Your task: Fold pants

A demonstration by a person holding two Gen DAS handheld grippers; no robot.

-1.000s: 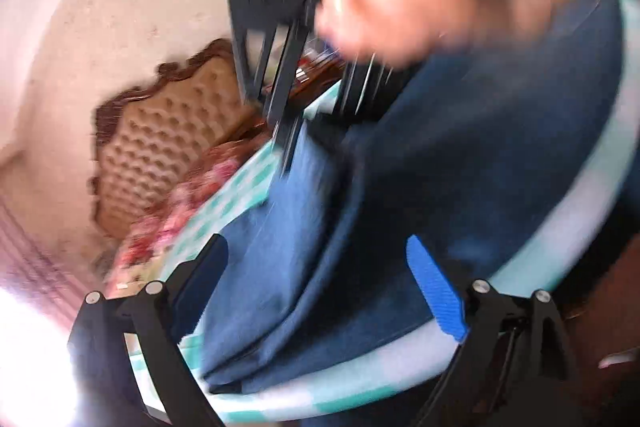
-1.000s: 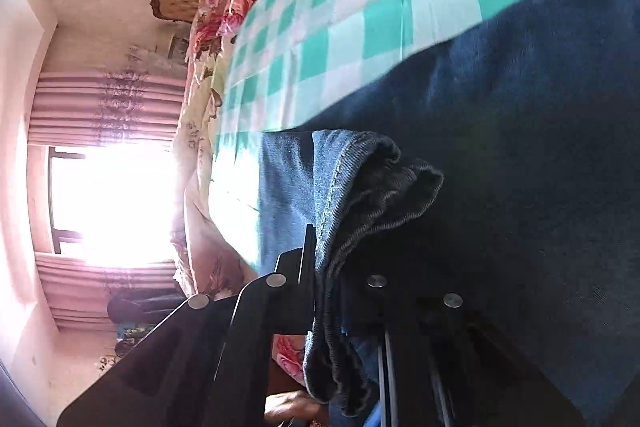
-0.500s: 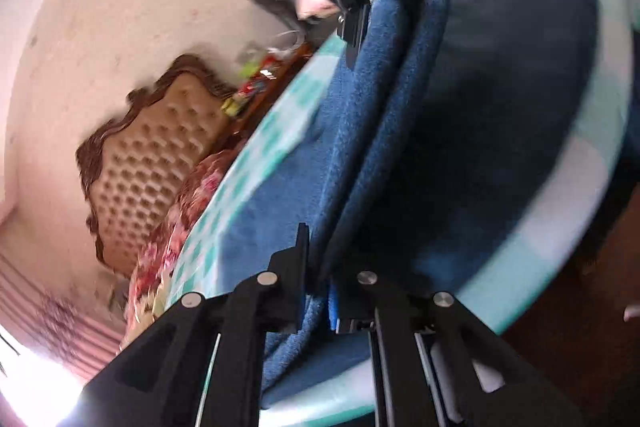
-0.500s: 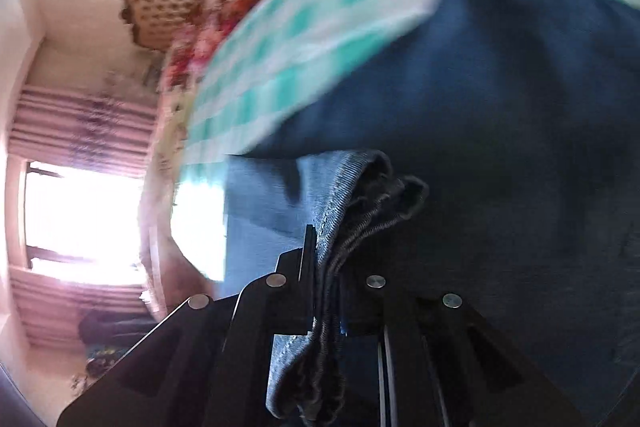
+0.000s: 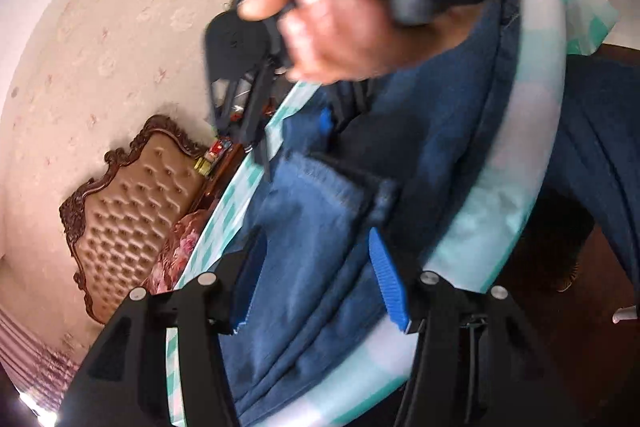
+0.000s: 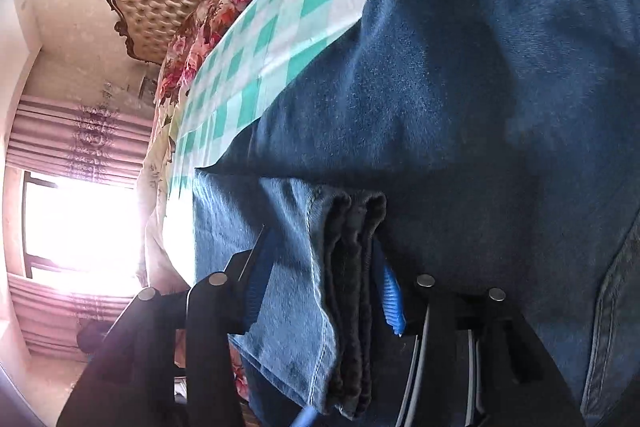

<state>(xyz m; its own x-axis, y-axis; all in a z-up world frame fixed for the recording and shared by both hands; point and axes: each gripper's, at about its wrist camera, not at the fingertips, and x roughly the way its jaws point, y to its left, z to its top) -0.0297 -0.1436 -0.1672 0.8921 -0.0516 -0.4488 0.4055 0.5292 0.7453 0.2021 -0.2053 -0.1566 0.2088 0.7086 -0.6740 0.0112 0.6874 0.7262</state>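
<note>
At the far left of both views stands one tufted tan headboard with a dark carved frame (image 5: 132,219), and next to it a bed under one green-and-white checked cloth (image 6: 320,3). On that cloth lies the single pair of dark blue denim pants (image 6: 460,99), spread across the bed with one part doubled over on itself.

The left tool (image 5: 320,283) hangs over the pants with its two blue-padded fingers set wide, a flap of denim with a stitched hem lying between them but not pinched. Further right and higher in that view, a bare hand (image 5: 340,27) grips the handle of the right tool (image 6: 324,287). In the right wrist view its fingers are also spread, with a stack of folded hem layers sitting loosely in the gap; I cannot see either pad pressing the cloth.

My reading is that one fold is laid down and both tools are letting go of it. The bundle looks long, so at least one further fold, plus some smoothing, probably remains.
</note>
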